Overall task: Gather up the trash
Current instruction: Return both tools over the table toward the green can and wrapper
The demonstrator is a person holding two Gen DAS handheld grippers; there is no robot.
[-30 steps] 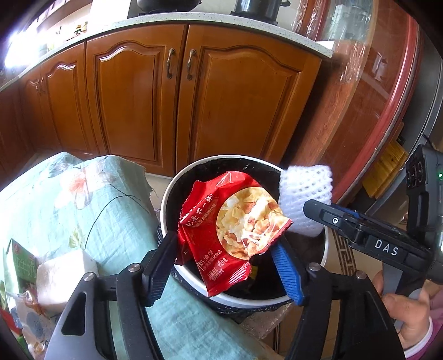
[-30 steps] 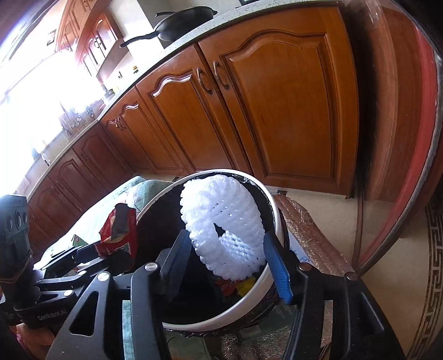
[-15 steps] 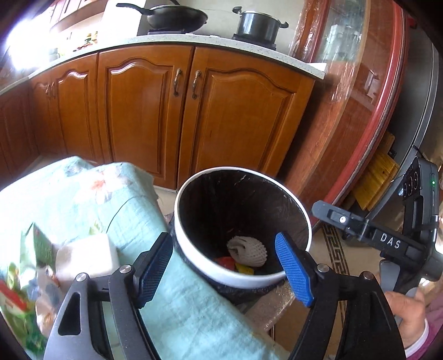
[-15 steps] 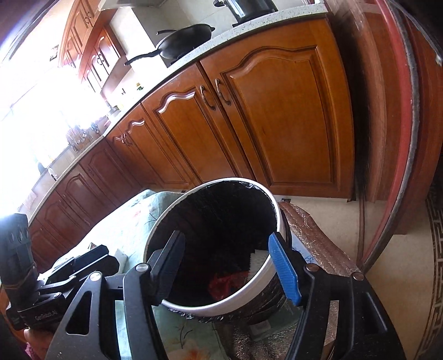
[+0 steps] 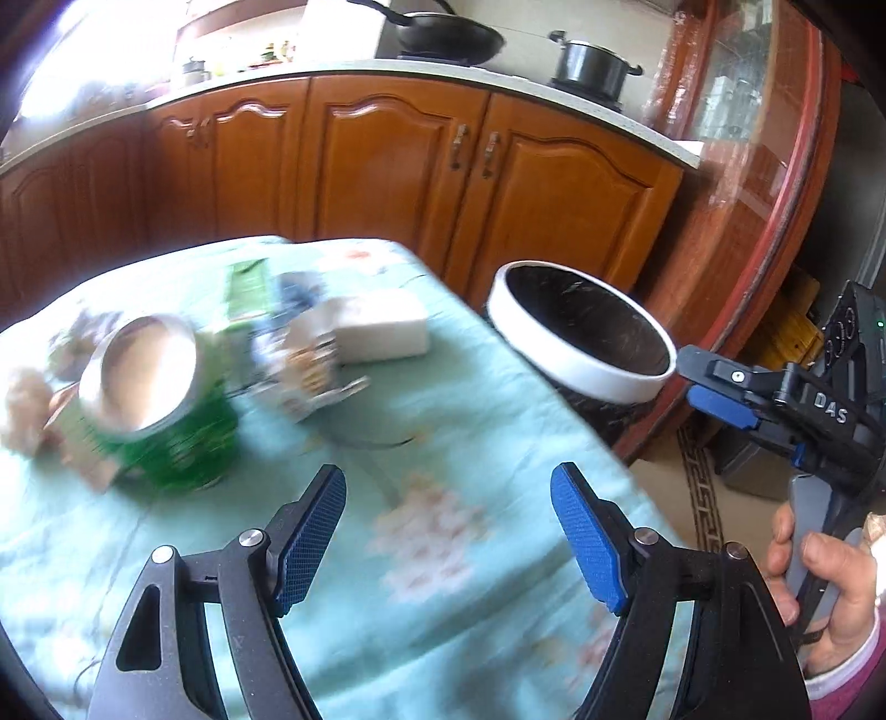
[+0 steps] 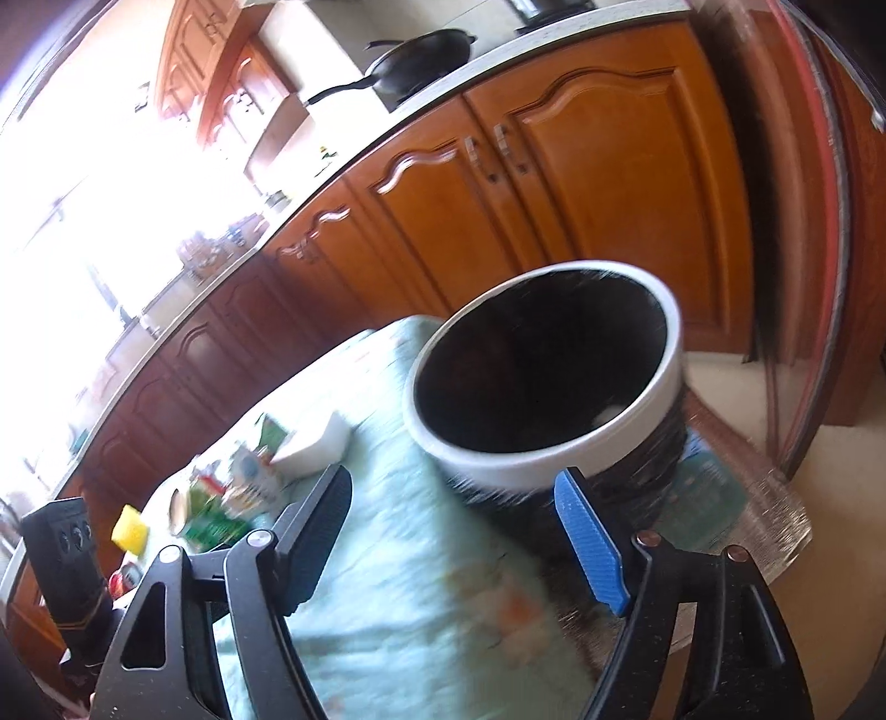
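The white-rimmed trash bin (image 5: 581,371) with a black liner stands at the table's right edge; it also shows in the right wrist view (image 6: 482,462). My left gripper (image 5: 448,534) is open and empty above the teal cloth. My right gripper (image 6: 451,534) is open and empty in front of the bin; its fingers (image 5: 720,407) show at the right of the left wrist view. A green can (image 5: 160,410), a white box (image 5: 382,332), a green carton (image 5: 246,291) and wrappers (image 5: 302,371) lie on the table, blurred.
The table wears a teal flowered cloth (image 5: 443,554). Wooden kitchen cabinets (image 5: 387,160) stand behind, with a pan (image 5: 443,33) and pot (image 5: 592,61) on the counter. A glass-fronted cabinet (image 5: 764,166) is at right. A yellow object (image 6: 130,529) lies far left.
Both grippers let go of the red snack bag and white foam net into the bin, then pulled back. The left gripper has swung left over the table's trash.
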